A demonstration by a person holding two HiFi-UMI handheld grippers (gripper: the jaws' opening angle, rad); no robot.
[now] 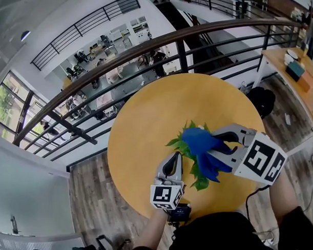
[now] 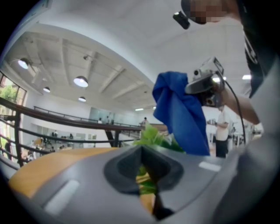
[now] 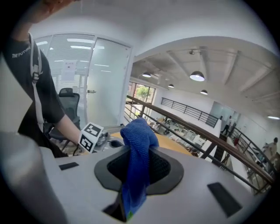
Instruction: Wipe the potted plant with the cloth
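On the round yellow table (image 1: 146, 117) stands the potted plant (image 1: 180, 144), its green leaves (image 2: 153, 134) fanning out; the pot itself is hidden. A blue cloth (image 1: 200, 141) drapes over the top of the plant, and my right gripper (image 1: 224, 140) is shut on it from the right. In the right gripper view the cloth (image 3: 139, 140) bunches up between the jaws. My left gripper (image 1: 173, 159) meets the plant's left side, jaws closed together with green leaf and a dark stem (image 2: 147, 185) between them. From the left gripper view the cloth (image 2: 179, 113) hangs from the right gripper (image 2: 204, 84).
A brown-topped railing (image 1: 159, 42) curves behind the table, with a lower floor beyond it. A wooden desk (image 1: 293, 71) with small items stands at the right, and a black bag (image 1: 260, 100) lies on the floor by it. The plant sits toward the table's near right.
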